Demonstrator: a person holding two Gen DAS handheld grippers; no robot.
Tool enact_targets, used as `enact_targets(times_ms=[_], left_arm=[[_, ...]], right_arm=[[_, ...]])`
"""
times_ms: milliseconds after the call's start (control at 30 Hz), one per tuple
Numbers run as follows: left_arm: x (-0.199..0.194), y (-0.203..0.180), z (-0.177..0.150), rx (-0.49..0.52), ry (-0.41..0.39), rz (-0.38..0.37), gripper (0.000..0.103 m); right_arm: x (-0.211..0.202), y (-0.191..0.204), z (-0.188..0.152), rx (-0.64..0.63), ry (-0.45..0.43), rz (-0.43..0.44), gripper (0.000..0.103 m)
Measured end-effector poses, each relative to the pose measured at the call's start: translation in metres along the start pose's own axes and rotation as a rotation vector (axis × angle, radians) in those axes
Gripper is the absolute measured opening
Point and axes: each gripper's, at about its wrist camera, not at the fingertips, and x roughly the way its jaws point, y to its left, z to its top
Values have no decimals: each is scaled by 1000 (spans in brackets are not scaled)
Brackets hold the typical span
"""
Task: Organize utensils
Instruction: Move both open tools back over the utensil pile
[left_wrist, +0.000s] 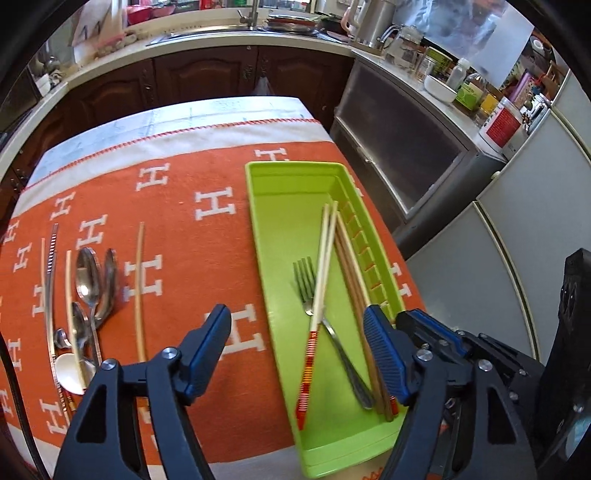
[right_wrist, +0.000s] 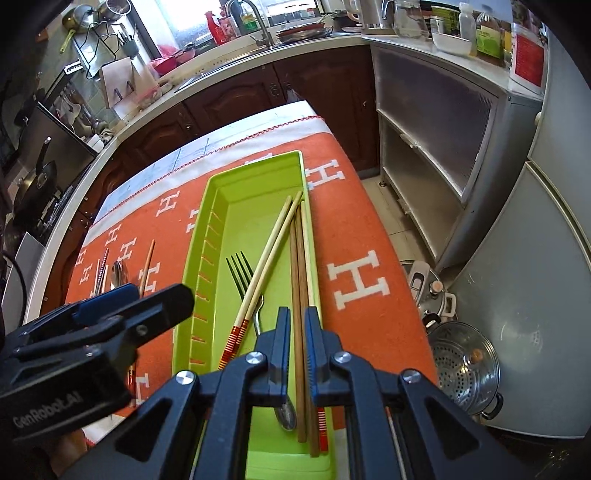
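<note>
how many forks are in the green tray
1. The fork lies in the green tray, tines toward the far end, handle toward the near end, with a light chopstick crossing over it. Another fork could be hidden under the chopsticks, though none shows.

The tray (left_wrist: 280, 206) looks like smooth, slightly glossy green plastic, lying on a matt woven orange cloth (left_wrist: 192, 236). The fork (left_wrist: 306, 284) and spoons (left_wrist: 88, 277) are shiny polished metal, while the chopsticks (left_wrist: 325, 251) look like pale and brown matt wood. The gripper pads (left_wrist: 384, 350) are ribbed blue rubber or plastic.
</note>
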Motion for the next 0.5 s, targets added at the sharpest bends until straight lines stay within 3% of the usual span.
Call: enact_targets(times_ms=[500], left_arm=[[-32,65,-35,-49,-26,154,74]], right_arm=[[-8,12,-12,9,17,16,8]])
